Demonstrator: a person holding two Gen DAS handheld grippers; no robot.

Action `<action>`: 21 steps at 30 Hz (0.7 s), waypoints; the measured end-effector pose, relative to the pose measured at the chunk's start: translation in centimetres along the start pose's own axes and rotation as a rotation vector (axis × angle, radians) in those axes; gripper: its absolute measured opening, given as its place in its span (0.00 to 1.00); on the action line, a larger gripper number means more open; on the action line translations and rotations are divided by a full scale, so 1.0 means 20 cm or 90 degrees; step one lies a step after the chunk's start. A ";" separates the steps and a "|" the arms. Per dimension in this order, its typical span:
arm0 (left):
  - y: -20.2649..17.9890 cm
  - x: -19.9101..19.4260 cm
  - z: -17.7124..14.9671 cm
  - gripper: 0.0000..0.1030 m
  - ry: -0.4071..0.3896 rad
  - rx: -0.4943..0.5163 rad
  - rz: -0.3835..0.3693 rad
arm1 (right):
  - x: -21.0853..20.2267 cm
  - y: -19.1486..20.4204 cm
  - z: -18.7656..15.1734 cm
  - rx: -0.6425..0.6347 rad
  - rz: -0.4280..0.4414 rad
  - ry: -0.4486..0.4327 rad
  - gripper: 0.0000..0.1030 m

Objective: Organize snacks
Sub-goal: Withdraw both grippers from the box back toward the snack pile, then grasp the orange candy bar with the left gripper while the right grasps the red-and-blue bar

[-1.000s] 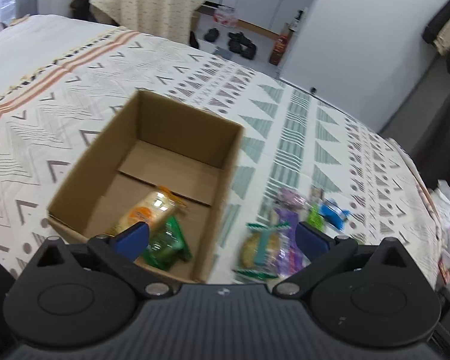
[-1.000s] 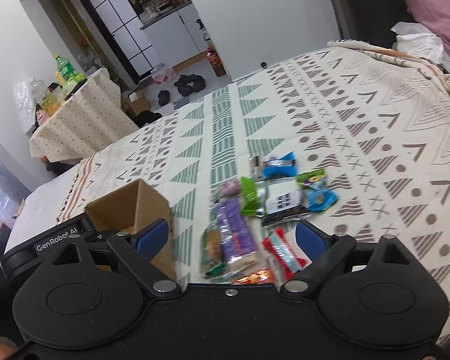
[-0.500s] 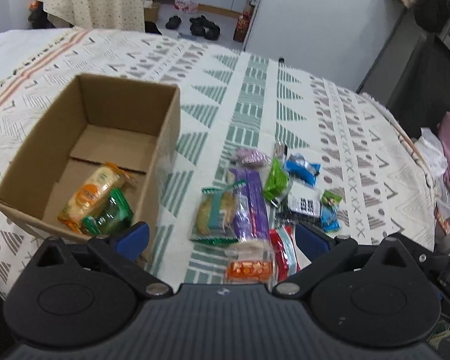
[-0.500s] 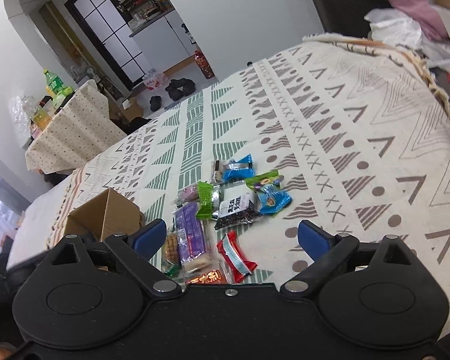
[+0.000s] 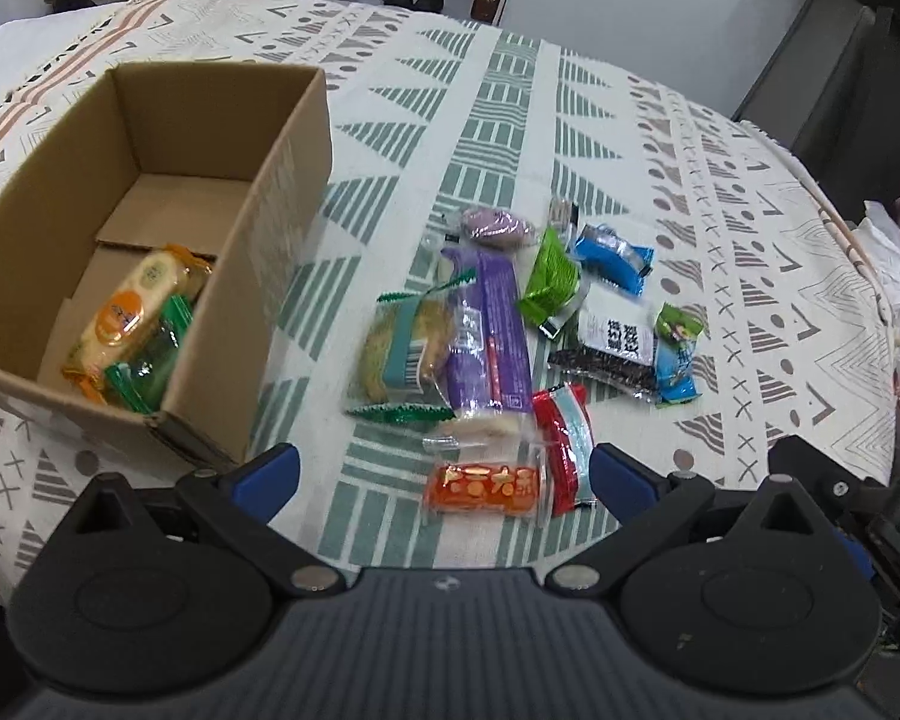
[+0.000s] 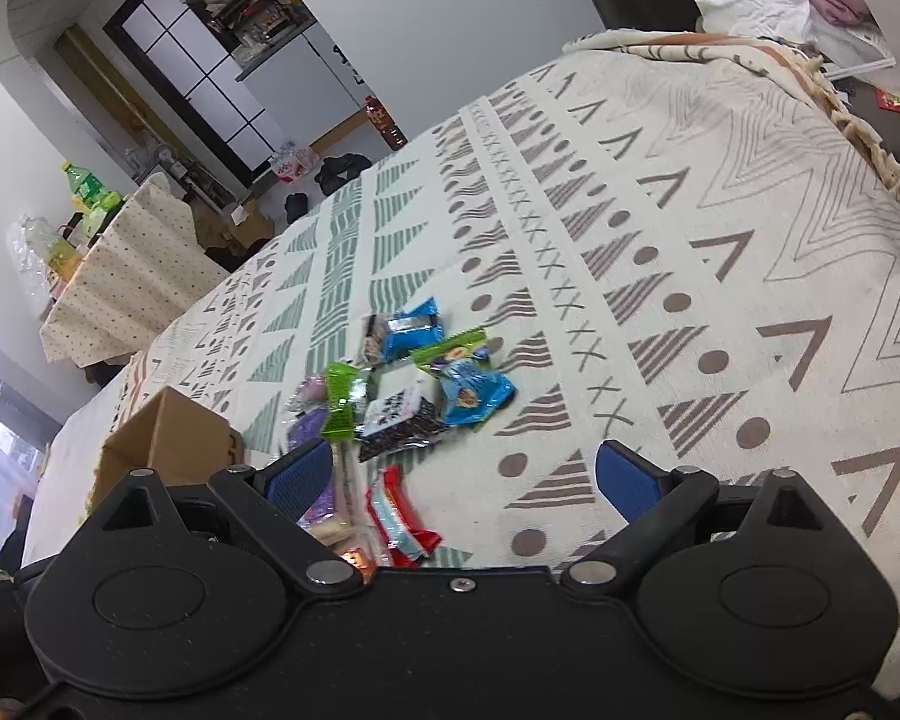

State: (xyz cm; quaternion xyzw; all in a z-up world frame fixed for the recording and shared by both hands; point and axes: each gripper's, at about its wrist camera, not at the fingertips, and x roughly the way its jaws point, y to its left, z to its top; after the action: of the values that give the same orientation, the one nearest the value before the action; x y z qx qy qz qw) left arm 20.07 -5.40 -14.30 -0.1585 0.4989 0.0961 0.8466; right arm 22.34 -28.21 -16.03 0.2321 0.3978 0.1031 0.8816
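Both hand-held grippers wide, empty: left [image 5: 444, 474], right [image 6: 465, 474]. Box [image 5: 282, 192] w/ two packs; snack pile [image 5: 510, 330] beside it on patterned cloth [image 5: 720, 210].

On the surface [image 5: 510, 120] ahead of me, the cardboard box [image 5: 282, 192] sits to the left with two snack packets [image 5: 132, 324] lying in its near end. To its right, apart from it, the loose snacks [image 5: 510, 324] lie clustered together, some overlapping. My left gripper [image 5: 444, 474] hovers at their near edge; my right gripper [image 6: 465, 474] hangs just right of them.
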 end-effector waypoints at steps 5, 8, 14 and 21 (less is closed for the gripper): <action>-0.01 0.08 -0.01 0.97 0.023 -0.007 0.007 | 0.08 -0.02 -0.02 -0.002 -0.001 0.021 0.91; -0.01 0.13 -0.02 0.94 0.032 -0.010 0.004 | 0.12 -0.02 -0.02 -0.001 0.007 0.037 0.86; -0.04 0.21 -0.02 0.89 0.050 -0.009 0.004 | 0.19 -0.05 -0.02 0.015 0.052 0.073 0.79; -0.07 0.28 -0.04 0.69 0.072 0.013 0.015 | 0.26 -0.07 -0.02 0.023 0.089 0.099 0.69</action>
State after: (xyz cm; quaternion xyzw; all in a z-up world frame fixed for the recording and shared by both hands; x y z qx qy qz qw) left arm 22.64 -6.98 -19.24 -0.1493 0.5486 0.0915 0.8176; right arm 25.44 -27.34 -20.41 0.2668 0.4498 0.1752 0.8342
